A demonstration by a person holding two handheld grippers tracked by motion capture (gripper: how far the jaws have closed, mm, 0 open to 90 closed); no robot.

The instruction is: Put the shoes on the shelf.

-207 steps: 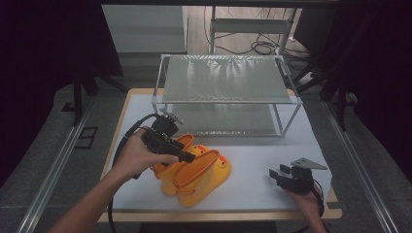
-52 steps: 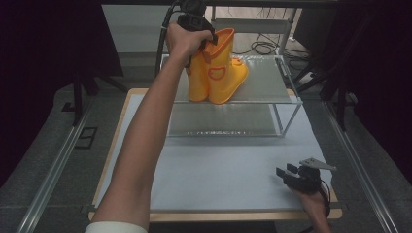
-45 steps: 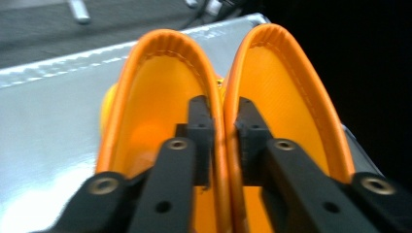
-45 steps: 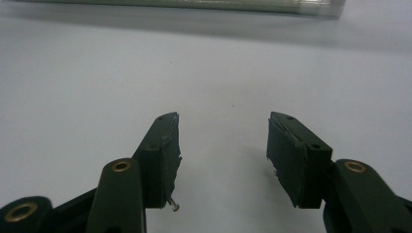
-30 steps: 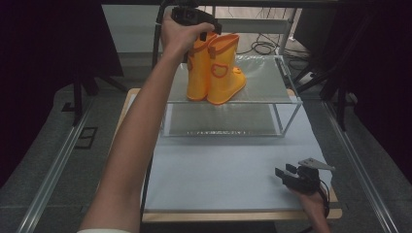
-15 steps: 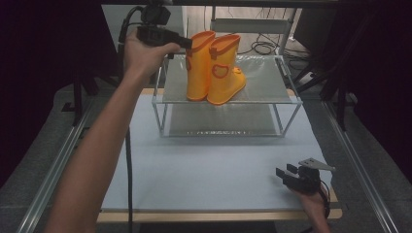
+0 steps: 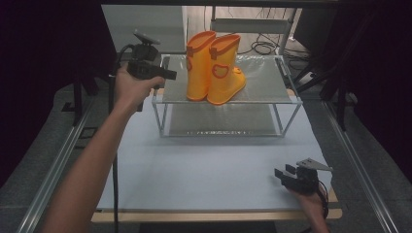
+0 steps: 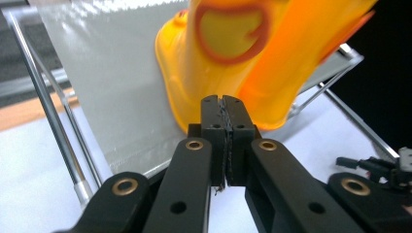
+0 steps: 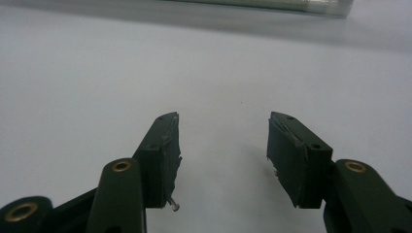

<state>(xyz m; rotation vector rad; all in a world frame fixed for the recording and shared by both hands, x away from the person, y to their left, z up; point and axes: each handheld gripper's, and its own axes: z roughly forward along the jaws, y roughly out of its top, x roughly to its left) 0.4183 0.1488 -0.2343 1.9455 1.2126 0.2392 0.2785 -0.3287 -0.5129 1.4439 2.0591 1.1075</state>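
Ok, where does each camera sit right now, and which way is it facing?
High view: above the person's side of the table, looking forward and down at the yellow boots on the wire shelf; both forearms and each hand-held gripper, left and right, show.
Left gripper view: on the left gripper, jaws closed, facing the boots close up.
Right gripper view: on the right gripper, jaws apart, low over the table.
Shared: the high and left gripper views both show the boots and shelf.
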